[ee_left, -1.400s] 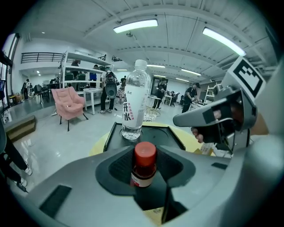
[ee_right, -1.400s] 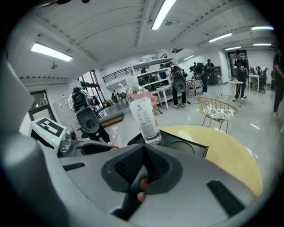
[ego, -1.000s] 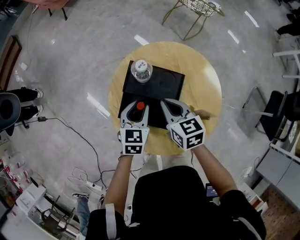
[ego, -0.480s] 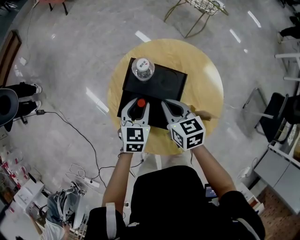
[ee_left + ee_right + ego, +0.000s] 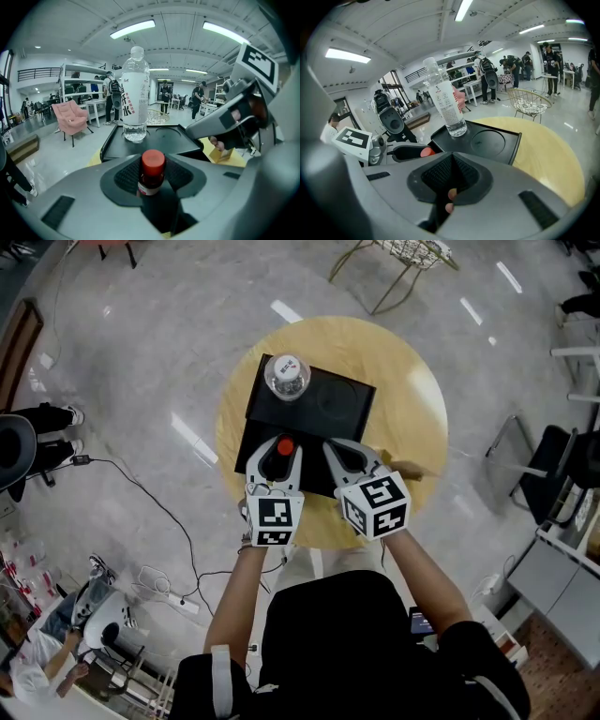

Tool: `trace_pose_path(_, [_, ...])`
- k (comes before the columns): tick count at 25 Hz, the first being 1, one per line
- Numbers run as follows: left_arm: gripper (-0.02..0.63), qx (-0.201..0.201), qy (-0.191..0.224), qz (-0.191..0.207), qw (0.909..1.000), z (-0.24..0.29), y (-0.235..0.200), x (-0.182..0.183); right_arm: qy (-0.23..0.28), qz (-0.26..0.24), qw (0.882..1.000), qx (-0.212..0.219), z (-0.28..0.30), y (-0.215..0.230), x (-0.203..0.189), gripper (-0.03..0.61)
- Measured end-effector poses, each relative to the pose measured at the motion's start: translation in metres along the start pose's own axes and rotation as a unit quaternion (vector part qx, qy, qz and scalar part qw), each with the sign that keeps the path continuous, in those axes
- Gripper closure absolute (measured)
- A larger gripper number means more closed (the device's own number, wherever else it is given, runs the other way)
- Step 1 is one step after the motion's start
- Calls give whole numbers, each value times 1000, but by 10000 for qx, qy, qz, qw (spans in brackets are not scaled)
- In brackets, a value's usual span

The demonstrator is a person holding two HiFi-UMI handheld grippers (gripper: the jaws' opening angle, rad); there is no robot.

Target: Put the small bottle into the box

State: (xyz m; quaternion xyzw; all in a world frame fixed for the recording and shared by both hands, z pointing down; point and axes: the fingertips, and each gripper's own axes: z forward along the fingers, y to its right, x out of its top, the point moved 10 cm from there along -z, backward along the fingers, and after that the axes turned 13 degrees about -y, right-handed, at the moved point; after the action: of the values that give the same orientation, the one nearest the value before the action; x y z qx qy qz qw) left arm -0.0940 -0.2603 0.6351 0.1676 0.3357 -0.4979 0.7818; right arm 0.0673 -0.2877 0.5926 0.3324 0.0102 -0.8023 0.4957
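Note:
A small dark bottle with a red cap (image 5: 282, 447) (image 5: 152, 171) stands upright between the pads of my left gripper (image 5: 278, 442), which is shut on it, over the near edge of the black box (image 5: 337, 407). The box (image 5: 161, 140) has round recesses. A tall clear water bottle (image 5: 285, 377) (image 5: 135, 101) stands in the far left one, and the recess beside it (image 5: 490, 140) is bare. To the right of the left one, my right gripper (image 5: 345, 454) (image 5: 451, 176) is shut with nothing in it.
The box lies on a round wooden table (image 5: 408, 390). A small tan piece (image 5: 405, 468) lies on the table by the right gripper. A wire-frame chair (image 5: 398, 254) stands beyond the table. Cables and a power strip (image 5: 173, 601) lie on the floor at left.
My left gripper has edged slightly right with the small bottle. The right gripper has stayed put. A person has come into view on the floor at the lower left.

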Motion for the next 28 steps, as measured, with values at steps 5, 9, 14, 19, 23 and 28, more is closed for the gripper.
trace_pose_path(5, [463, -34, -23, -6, 10000, 2, 2, -2, -32, -1, 10000, -7, 0, 0, -2, 578])
trace_pose_path(9, [463, -22, 24, -23, 10000, -1, 2, 1, -53, 12, 10000, -23, -2, 0, -4, 578])
trace_pose_path(14, [446, -33, 139, -55, 9999, -8, -1, 9, -21, 11, 10000, -46, -4, -1, -3, 578])
trace_pose_path(19, [440, -14, 218, -8, 9998, -16, -1, 13, 29, -23, 10000, -60, -9, -4, -1, 578])
trace_pose_path(23, [440, 11, 309, 9, 9995, -27, -1, 20, 80, -62, 9999, -82, -16, -8, 2, 578])
trace_pose_path(28, [440, 99, 462, -53, 9989, -49, 0, 24, 209, -129, 9996, -111, -27, -18, 5, 578])
